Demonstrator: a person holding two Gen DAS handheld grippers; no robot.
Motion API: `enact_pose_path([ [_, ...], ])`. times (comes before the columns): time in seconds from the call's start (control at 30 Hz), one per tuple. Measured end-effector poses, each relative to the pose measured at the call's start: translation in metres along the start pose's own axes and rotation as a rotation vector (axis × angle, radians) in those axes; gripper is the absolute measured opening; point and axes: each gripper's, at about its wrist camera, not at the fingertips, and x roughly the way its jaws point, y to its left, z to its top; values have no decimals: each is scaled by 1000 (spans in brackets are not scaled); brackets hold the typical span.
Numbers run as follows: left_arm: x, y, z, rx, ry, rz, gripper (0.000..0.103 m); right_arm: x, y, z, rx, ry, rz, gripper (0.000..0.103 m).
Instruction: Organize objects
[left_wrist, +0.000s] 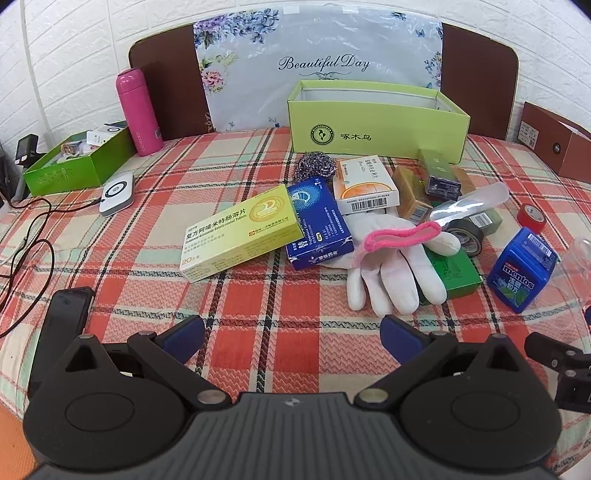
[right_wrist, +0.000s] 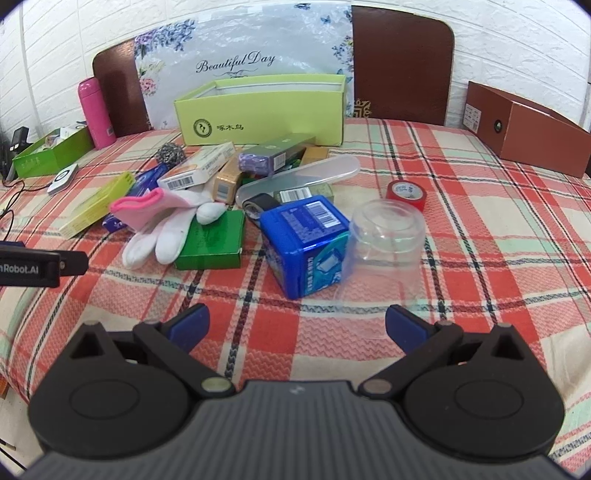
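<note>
Across the middle of both views, on a red, green and cream checked cloth (left_wrist: 258, 332), lay a heap of small goods. Left wrist view, centre: yellow-green medicine carton (left_wrist: 240, 232), leaning against a blue carton (left_wrist: 319, 225); behind these, a steel scouring ball (left_wrist: 314, 166) and an orange-and-white carton (left_wrist: 365, 184). Centre right: white glove (left_wrist: 391, 266) with pink cuff, draped over a dark green box (left_wrist: 456, 273); roll of dark tape (left_wrist: 463, 236); blue Mentos tub (left_wrist: 522, 269); red tape roll (left_wrist: 531, 218). Upper centre: lime-green open box (left_wrist: 376, 122), upright, beyond the heap. Upper left: pink flask (left_wrist: 138, 110), smaller green box (left_wrist: 79, 166).

Right wrist view, centre: clear plastic jar (right_wrist: 384, 236) touching the Mentos tub's right side. Upper right: brown open box (right_wrist: 528, 129), well apart.

Lower frame: left gripper (left_wrist: 291, 334), jaws spread wide, holding nothing. Right gripper (right_wrist: 297, 325), likewise wide and empty, just short of the tub and jar.
</note>
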Motion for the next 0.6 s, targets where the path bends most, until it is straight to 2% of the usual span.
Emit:
enact_pose_path([
  [0.17,8,25,12,45,-18,-36,103,8,5,1,-25,19,15,103],
  [0.27,9,48,32,115,-78,-10,103,16,6,2,-24,41,1,103],
  [0.33,14,64,49,145,-121,-40,103,21,7,3,-17,54,-4,103],
  [0.4,27,84,73,131,-133,-83,103,25,9,4,-21,62,-4,103],
  [0.43,35,91,83,117,-143,-80,103,26,11,5,-27,63,-4,103],
  [0.6,85,114,124,21,-144,-8,103,33,22,10,-61,76,-8,103],
])
